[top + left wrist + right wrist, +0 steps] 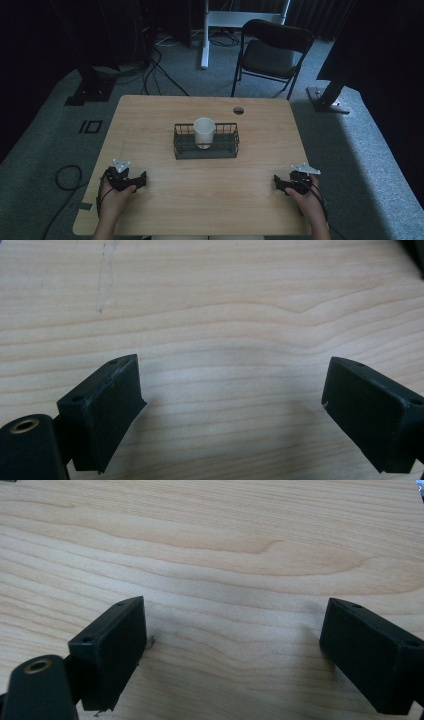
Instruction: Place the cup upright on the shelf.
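Note:
A white paper cup (204, 132) stands upright inside a dark wire basket (228, 148) at the middle of the wooden table (210, 195). My left gripper (139, 180) rests low on the table near the front left, held by a hand, well short of the basket. My right gripper (278, 183) rests near the front right, also held by a hand. In the left gripper view the left gripper (232, 400) stands open over bare wood. In the right gripper view the right gripper (232, 640) is open too, with nothing between its jaws.
A round cable hole (238, 110) sits near the table's far edge. Beyond the table stand a black folding chair (272, 50) and a white stand leg (204, 35). Dark frame posts and cables (150, 70) lie on the grey carpet.

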The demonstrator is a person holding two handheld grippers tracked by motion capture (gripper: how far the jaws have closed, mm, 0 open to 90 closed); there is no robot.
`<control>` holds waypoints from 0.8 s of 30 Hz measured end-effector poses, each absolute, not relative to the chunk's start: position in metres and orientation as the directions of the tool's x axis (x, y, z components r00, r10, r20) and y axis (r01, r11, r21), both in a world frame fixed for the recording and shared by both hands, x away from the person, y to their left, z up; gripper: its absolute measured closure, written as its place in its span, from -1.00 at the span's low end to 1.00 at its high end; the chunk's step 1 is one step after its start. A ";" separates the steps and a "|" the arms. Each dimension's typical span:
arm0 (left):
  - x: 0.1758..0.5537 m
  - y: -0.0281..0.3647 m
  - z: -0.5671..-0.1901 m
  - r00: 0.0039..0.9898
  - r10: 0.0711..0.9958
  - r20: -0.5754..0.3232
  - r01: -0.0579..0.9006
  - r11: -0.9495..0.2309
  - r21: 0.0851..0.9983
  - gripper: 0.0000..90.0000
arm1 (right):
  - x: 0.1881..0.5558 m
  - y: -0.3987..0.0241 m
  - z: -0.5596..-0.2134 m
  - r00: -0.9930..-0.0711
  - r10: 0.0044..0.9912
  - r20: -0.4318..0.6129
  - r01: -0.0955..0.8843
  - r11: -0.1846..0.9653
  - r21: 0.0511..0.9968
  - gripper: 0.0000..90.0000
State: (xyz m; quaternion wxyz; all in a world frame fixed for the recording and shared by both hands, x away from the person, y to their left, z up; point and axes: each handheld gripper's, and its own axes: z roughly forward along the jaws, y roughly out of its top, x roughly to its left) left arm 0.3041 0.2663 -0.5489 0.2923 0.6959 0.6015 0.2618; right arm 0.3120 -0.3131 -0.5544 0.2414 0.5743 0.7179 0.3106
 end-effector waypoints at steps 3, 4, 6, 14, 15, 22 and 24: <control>0.304 0.269 -0.550 0.126 0.992 0.015 0.698 -0.099 0.709 -0.78 | 0.312 -0.313 -0.554 -0.223 0.975 0.010 0.675 0.147 0.723 -0.75; 0.304 0.270 -0.551 0.119 0.993 0.010 0.700 -0.091 0.708 -0.78 | 0.312 -0.313 -0.554 -0.224 0.975 0.010 0.675 0.147 0.723 -0.75; 0.304 0.271 -0.551 0.119 0.993 0.010 0.705 -0.092 0.703 -0.79 | 0.312 -0.313 -0.554 -0.224 0.975 0.010 0.675 0.147 0.723 -0.75; 0.304 0.271 -0.551 0.116 0.993 0.009 0.706 -0.089 0.703 -0.80 | 0.312 -0.313 -0.554 -0.224 0.975 0.010 0.675 0.147 0.723 -0.76; 0.304 0.270 -0.551 0.108 0.994 0.009 0.706 -0.083 0.704 -0.80 | 0.312 -0.313 -0.554 -0.224 0.975 0.010 0.675 0.147 0.723 -0.76; 0.304 0.269 -0.551 0.085 0.996 0.007 0.707 -0.065 0.705 -0.79 | 0.312 -0.313 -0.554 -0.224 0.975 0.011 0.675 0.147 0.723 -0.76; 0.304 0.269 -0.551 0.084 0.996 0.007 0.707 -0.065 0.705 -0.79 | 0.312 -0.313 -0.554 -0.224 0.975 0.011 0.675 0.147 0.723 -0.76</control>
